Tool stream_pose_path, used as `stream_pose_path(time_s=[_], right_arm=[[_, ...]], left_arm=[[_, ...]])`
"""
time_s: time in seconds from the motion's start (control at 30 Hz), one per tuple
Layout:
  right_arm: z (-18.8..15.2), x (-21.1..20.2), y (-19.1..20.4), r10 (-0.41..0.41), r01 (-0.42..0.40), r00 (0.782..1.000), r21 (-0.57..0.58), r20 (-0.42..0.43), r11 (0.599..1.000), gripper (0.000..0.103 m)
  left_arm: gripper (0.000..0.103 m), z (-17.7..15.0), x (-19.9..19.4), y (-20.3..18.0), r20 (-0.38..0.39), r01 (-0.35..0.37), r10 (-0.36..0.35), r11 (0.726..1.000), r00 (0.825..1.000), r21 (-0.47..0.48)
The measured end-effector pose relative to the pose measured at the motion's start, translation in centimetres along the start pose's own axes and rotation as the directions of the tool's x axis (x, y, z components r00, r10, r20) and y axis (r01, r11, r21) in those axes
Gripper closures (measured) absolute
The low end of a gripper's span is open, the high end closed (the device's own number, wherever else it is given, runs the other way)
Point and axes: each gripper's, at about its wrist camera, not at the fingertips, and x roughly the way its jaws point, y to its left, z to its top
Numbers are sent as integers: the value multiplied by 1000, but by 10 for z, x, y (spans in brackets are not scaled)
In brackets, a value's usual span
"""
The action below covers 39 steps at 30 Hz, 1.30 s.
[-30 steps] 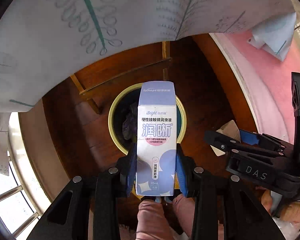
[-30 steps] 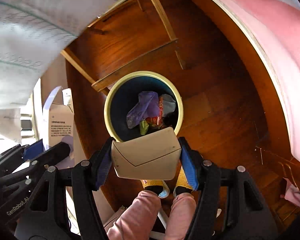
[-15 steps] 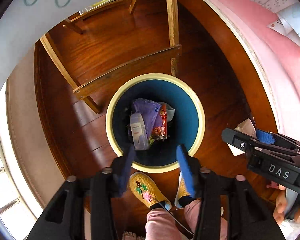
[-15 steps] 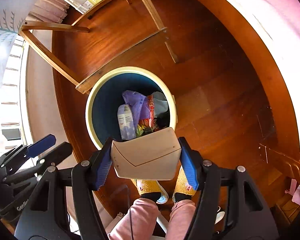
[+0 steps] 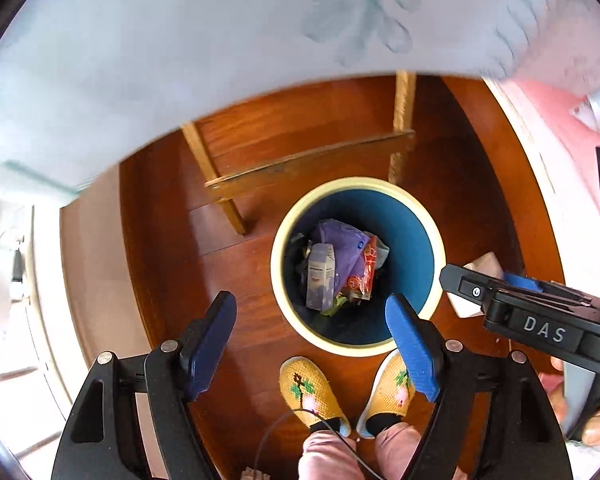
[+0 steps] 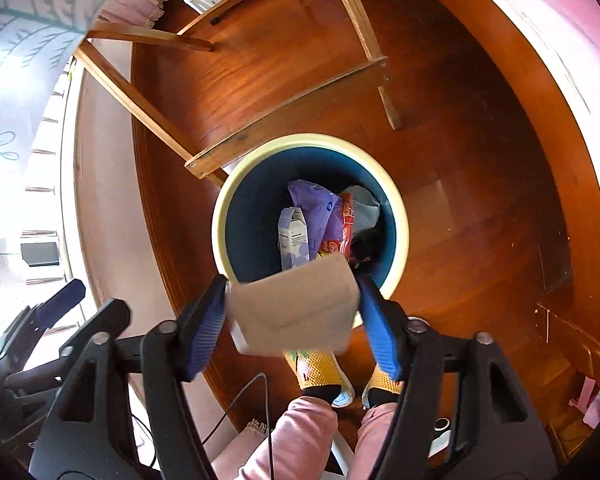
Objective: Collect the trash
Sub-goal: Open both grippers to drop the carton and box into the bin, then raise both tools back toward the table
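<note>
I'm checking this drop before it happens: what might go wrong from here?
The tan cardboard box in the right gripper hangs over the near rim of the trash bin, not its middle, so it might clip the rim and land by the yellow slippers. It might also catch on the upright carton inside.

Bin mouth: the round bin opens upward, unobstructed from above.
Inside: carton and wrappers fill the bottom.
Far side: wooden crossbar just beside the rim.
Near side: slippered feet at the rim.
</note>
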Motion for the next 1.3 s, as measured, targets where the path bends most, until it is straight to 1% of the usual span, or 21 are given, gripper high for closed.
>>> stream_pose_path(time_s=[0.03,0.07,0.3,0.47,0.63,0.77,0.9,1.0,1.1,1.23,1.3], right_arm=[[1,-2,3,1,-1,1000,-5,2,1000,29],[1,-4,7,3,-3,1000,-11,5,1000,28],[0,-30,26,-1,3,999,-57,37,998,25],[-3,-68,32,8,-5,997,-51,73,999,25],[-6,-119,42,21,-14,994,-62,105,998,25],[-11,-170,56,40,-28,990,-92,136,995,25],[-17,-221,74,61,-41,986,-135,153,990,25],[-20,-258,89,77,-46,980,-165,181,985,25],[-23,-295,105,75,-33,972,-187,223,982,25],[-23,-338,127,68,-13,957,-190,284,982,25],[-22,-359,136,67,-7,947,-187,315,982,25]], left_arm=[[25,0,-4,4,3,-3,3,1000,1000,-11],[25,1,-8,7,4,-7,7,1000,1000,-21],[25,5,-50,20,35,-21,23,998,999,-63],[25,10,-93,16,83,-41,48,996,995,-73],[25,18,-154,13,146,-50,61,996,987,-78],[25,24,-214,11,223,-63,77,996,972,-69],[25,30,-274,8,301,-69,80,997,950,-46],[25,35,-316,7,355,-79,81,997,932,-20],[25,39,-351,7,397,-85,78,996,915,2],[25,47,-389,15,433,-64,49,998,900,20],[25,54,-409,18,461,-66,47,997,886,27]])
